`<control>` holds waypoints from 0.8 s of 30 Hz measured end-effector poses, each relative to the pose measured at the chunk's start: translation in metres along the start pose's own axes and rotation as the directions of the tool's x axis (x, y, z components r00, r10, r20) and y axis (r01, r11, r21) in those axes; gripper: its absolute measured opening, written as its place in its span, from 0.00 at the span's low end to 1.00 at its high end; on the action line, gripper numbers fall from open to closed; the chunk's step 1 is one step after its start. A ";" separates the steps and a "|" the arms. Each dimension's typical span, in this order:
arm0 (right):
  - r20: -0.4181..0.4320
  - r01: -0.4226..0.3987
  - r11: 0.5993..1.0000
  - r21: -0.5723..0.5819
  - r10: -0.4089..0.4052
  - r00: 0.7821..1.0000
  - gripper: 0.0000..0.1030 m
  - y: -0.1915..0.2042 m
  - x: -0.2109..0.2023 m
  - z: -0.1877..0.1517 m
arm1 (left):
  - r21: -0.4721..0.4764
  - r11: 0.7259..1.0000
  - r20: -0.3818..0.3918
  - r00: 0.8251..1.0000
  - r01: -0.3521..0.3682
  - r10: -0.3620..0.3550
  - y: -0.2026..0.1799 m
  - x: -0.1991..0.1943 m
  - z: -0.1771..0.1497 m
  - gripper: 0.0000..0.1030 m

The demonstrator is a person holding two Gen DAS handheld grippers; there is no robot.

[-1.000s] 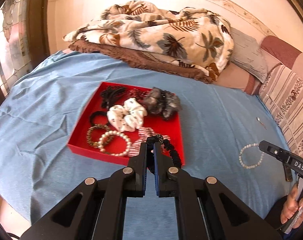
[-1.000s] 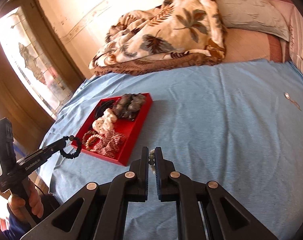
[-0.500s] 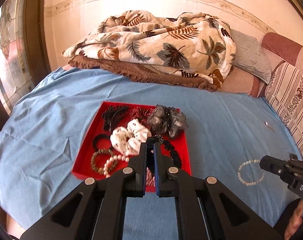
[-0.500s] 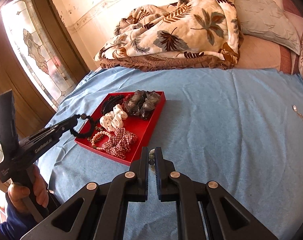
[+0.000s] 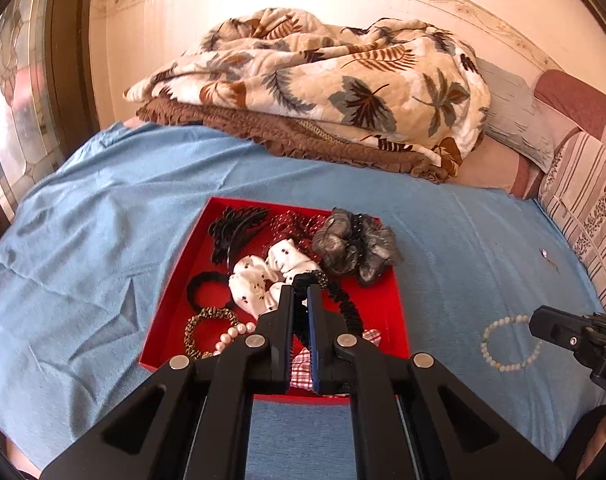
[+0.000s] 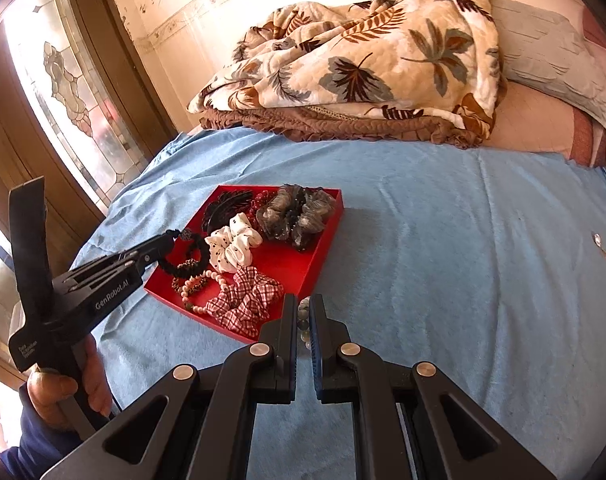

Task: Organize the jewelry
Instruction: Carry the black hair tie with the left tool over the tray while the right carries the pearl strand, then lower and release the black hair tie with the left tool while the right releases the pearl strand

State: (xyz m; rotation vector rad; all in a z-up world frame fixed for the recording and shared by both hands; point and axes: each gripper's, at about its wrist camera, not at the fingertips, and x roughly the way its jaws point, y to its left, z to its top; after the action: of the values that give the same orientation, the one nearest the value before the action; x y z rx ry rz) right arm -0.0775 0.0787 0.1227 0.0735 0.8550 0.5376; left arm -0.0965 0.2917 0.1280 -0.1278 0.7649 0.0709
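Note:
A red tray (image 5: 183,292) (image 6: 327,236) on the blue bedsheet holds scrunchies, bracelets and a black hair clip (image 5: 235,228). My left gripper (image 5: 301,292) (image 6: 165,242) is shut on a black beaded bracelet (image 5: 349,312) (image 6: 187,260) and holds it over the tray. My right gripper (image 6: 303,304) (image 5: 543,326) is shut on a pale bead bracelet (image 5: 503,344) (image 6: 303,312) that hangs just above the sheet, right of the tray.
A folded leaf-print blanket (image 5: 323,92) and pillows (image 5: 523,124) lie at the head of the bed. A small shiny item (image 6: 597,240) lies on the sheet at the far right. A stained-glass door (image 6: 63,92) stands at the left.
My left gripper has carried the black bracelet forward, further over the tray. My right gripper has swung left toward the tray with the pale bracelet.

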 end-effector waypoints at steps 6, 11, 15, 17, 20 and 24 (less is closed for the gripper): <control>-0.017 0.002 1.000 -0.031 -0.002 1.000 0.07 0.015 0.023 0.016 | -0.078 0.996 -0.030 0.998 0.046 -0.048 0.025 0.008 -0.001 0.06; -0.030 -0.009 0.999 -0.040 0.008 1.000 0.06 0.026 0.044 0.033 | -0.189 0.974 -0.028 0.991 0.123 -0.131 0.054 0.016 0.002 0.06; -0.049 -0.016 0.999 -0.040 0.014 0.999 0.06 0.032 0.063 0.047 | -0.267 0.946 -0.020 0.980 0.187 -0.199 0.072 0.022 0.005 0.06; -0.061 -0.022 0.999 -0.034 0.020 0.998 0.06 0.034 0.073 0.053 | -0.292 0.931 -0.016 0.972 0.221 -0.235 0.077 0.026 0.006 0.06; -0.083 -0.033 0.999 -0.032 0.031 0.996 0.06 0.040 0.090 0.060 | -0.311 0.916 -0.017 0.962 0.255 -0.274 0.078 0.030 0.006 0.06; -0.108 -0.040 0.998 -0.040 0.035 0.994 0.06 0.046 0.109 0.066 | -0.315 0.911 -0.041 0.955 0.267 -0.294 0.075 0.040 0.003 0.06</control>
State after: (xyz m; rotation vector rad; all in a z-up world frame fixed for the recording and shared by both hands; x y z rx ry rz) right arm 0.0096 0.1802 0.1030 0.0226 0.9478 0.5989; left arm -0.0740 0.3669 0.0961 -0.5396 0.8124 -0.0924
